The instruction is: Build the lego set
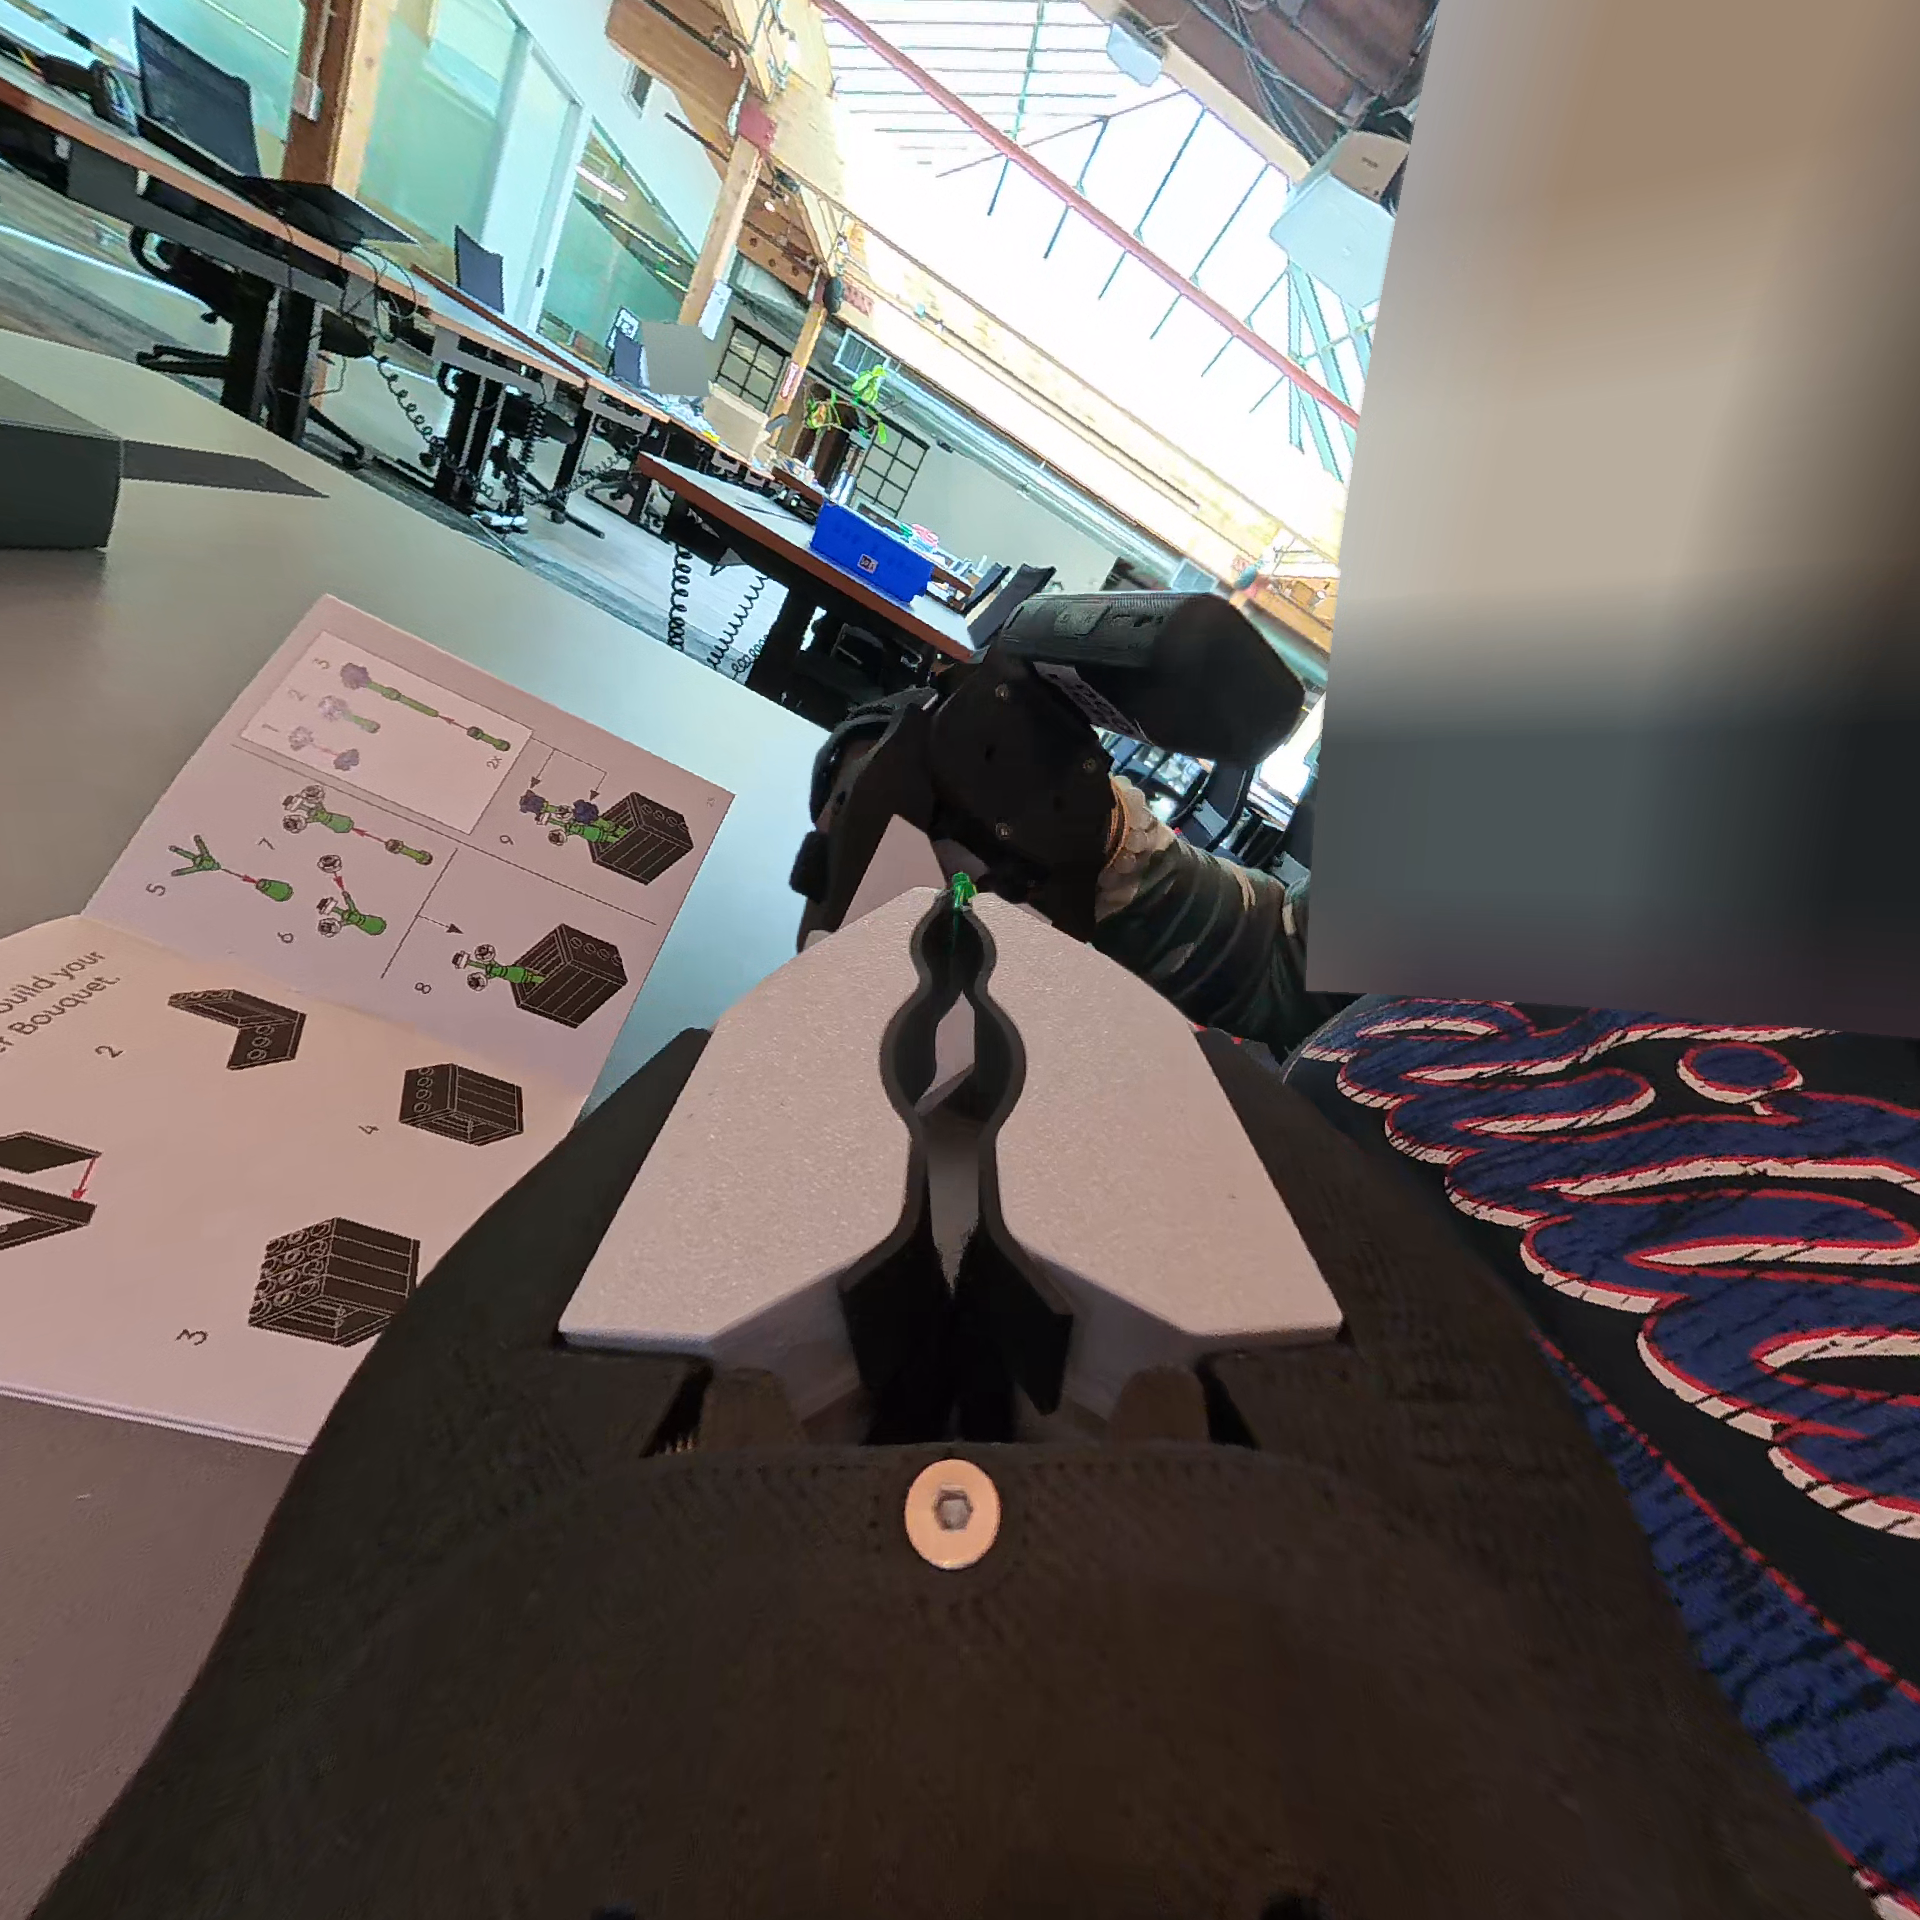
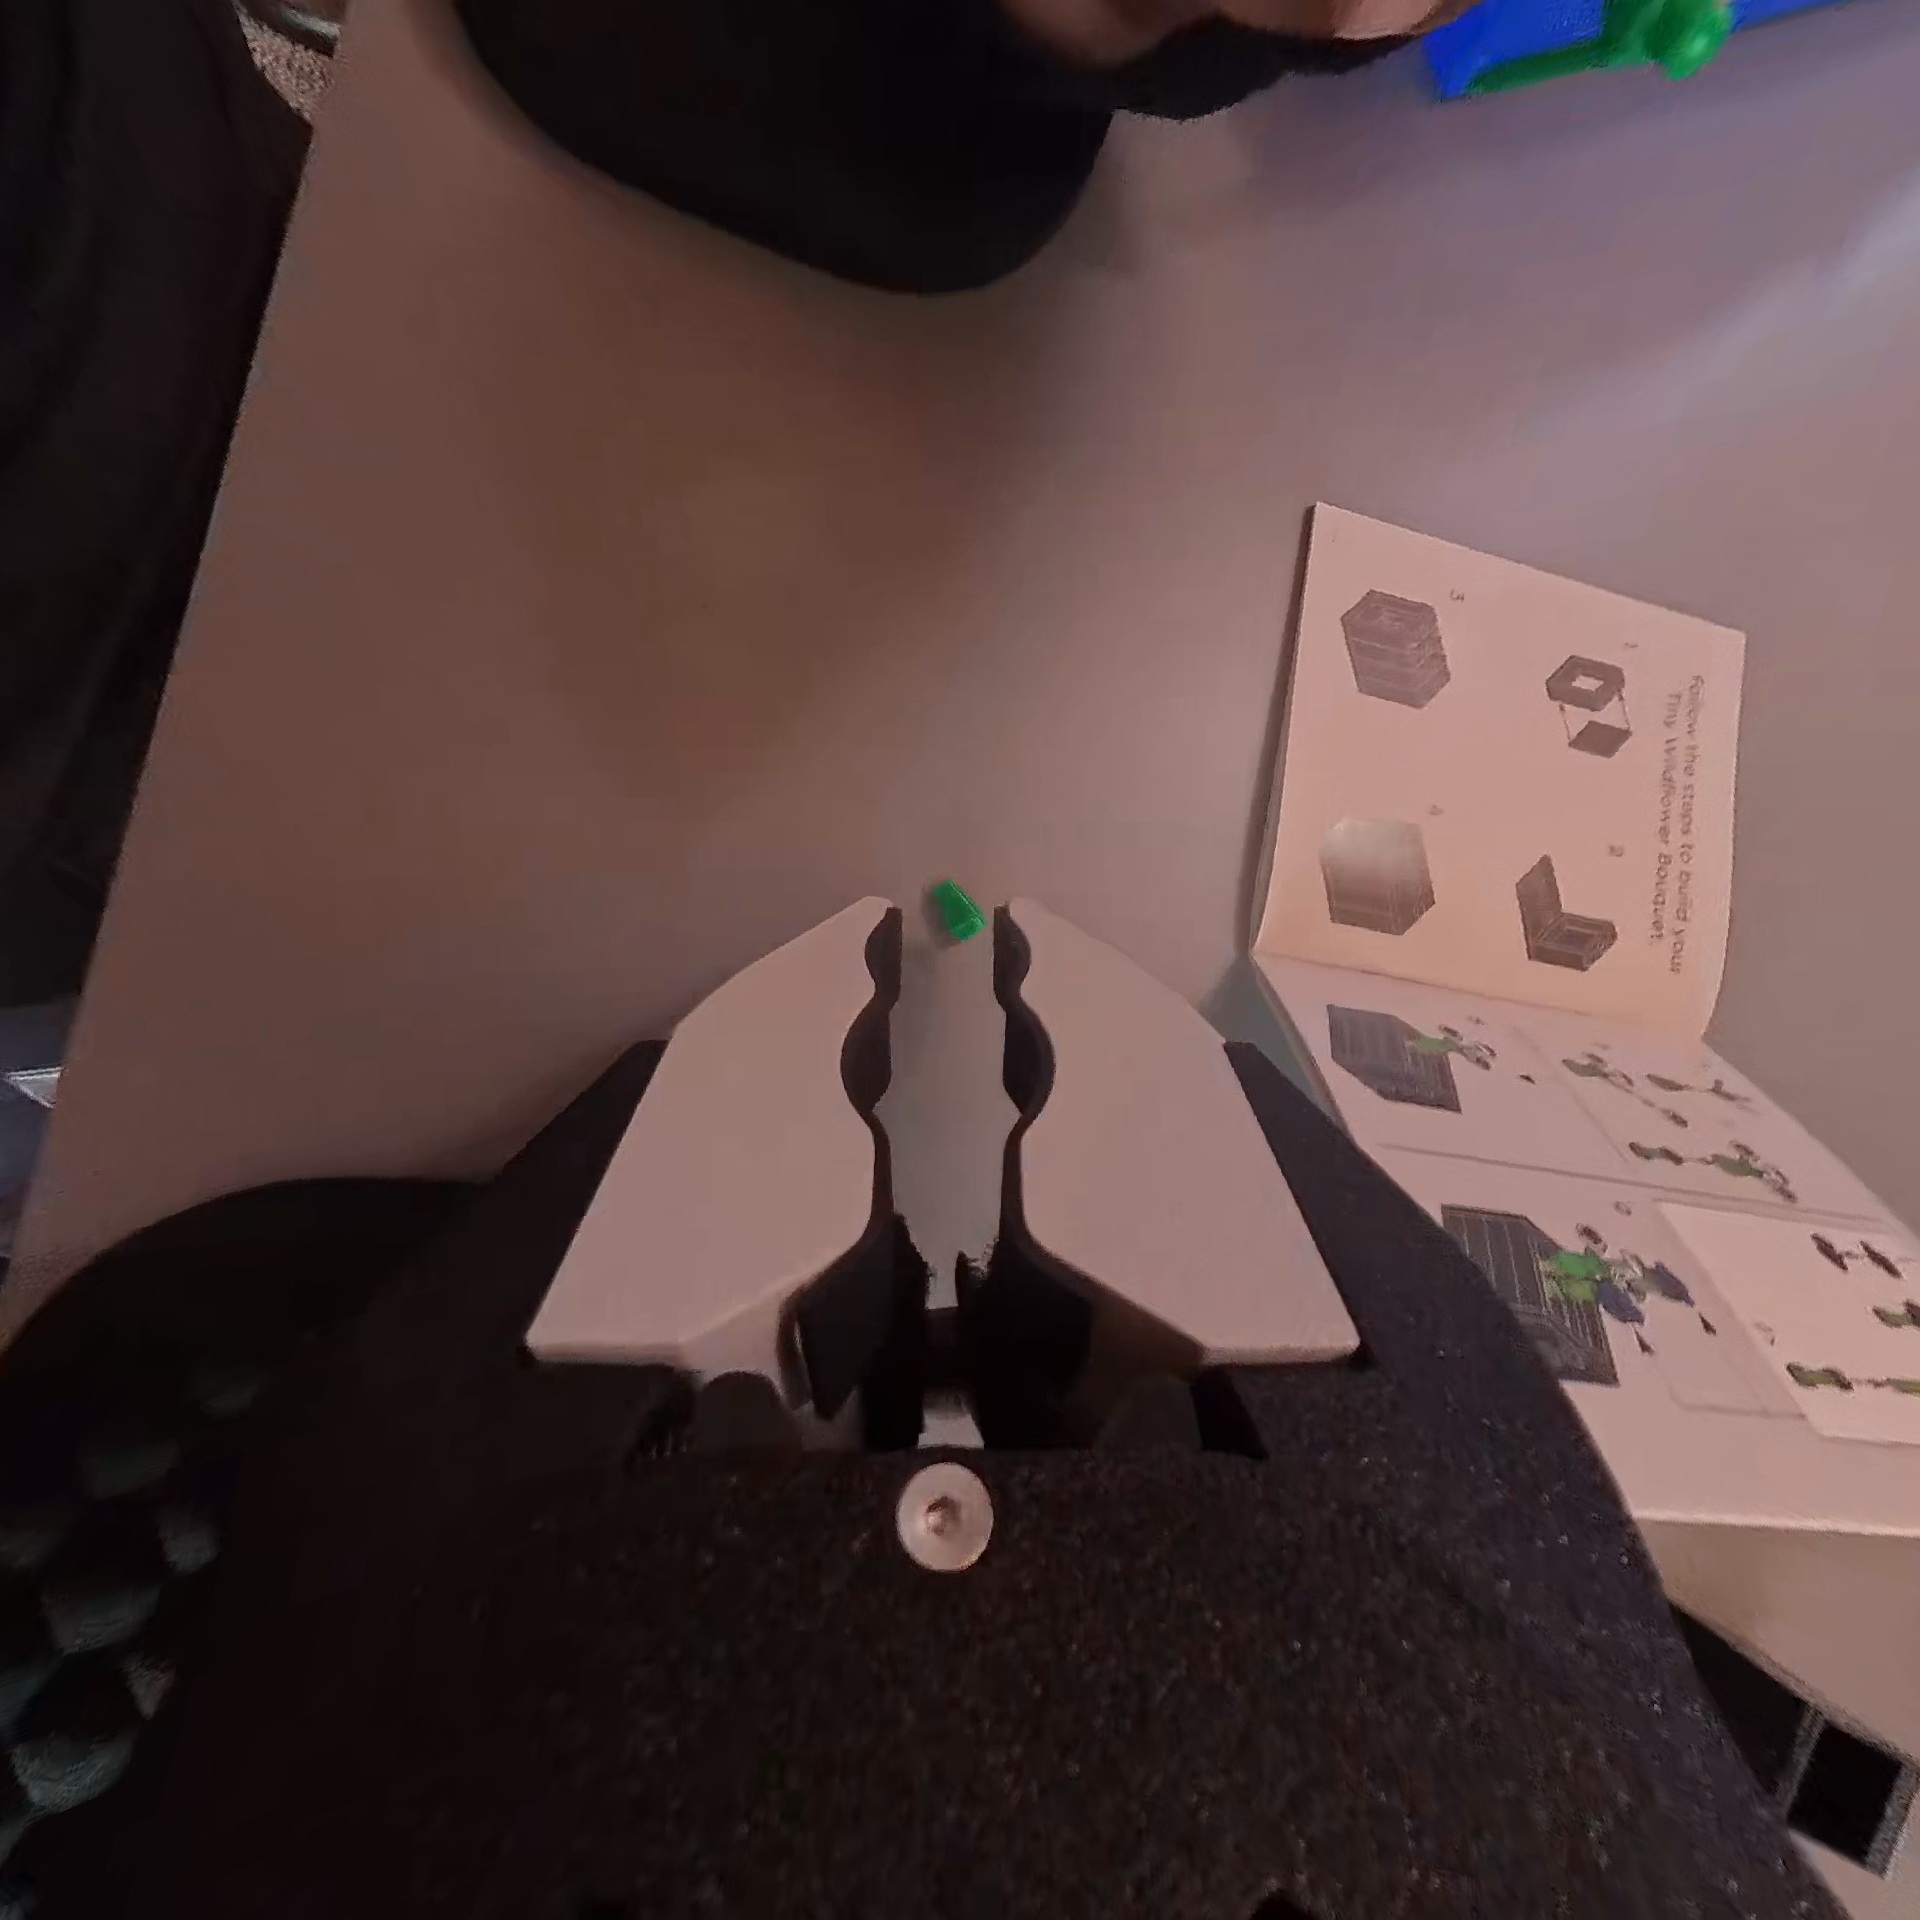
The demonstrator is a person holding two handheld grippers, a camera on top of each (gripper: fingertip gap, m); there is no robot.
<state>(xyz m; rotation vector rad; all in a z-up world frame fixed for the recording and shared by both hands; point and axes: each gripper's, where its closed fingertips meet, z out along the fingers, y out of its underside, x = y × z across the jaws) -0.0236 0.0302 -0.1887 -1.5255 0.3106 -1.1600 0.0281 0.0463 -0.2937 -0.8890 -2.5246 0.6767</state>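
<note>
Green piece (image 2: 957, 912): seen lying on the grey table (image 2: 623, 623), just beyond the right gripper (image 2: 945, 914) tips at 12 o'clock; long axis tilted toward 10 o'clock.
Right gripper: fingers parted narrowly, nothing held.
Left gripper (image 1: 954, 914): fingers closed on a thin green stem (image 1: 961, 896) at the tips.
Nearer hand: the right is judged nearer.
Instruction booklet (image 2: 1507, 790): lies open at 3 o'clock.

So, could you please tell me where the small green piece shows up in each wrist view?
Left wrist view: small green piece pinched at the left gripper tips, centre frame.
Right wrist view: it sits between the open right gripper tips.
Shared landmark: the instruction booklet.
</note>
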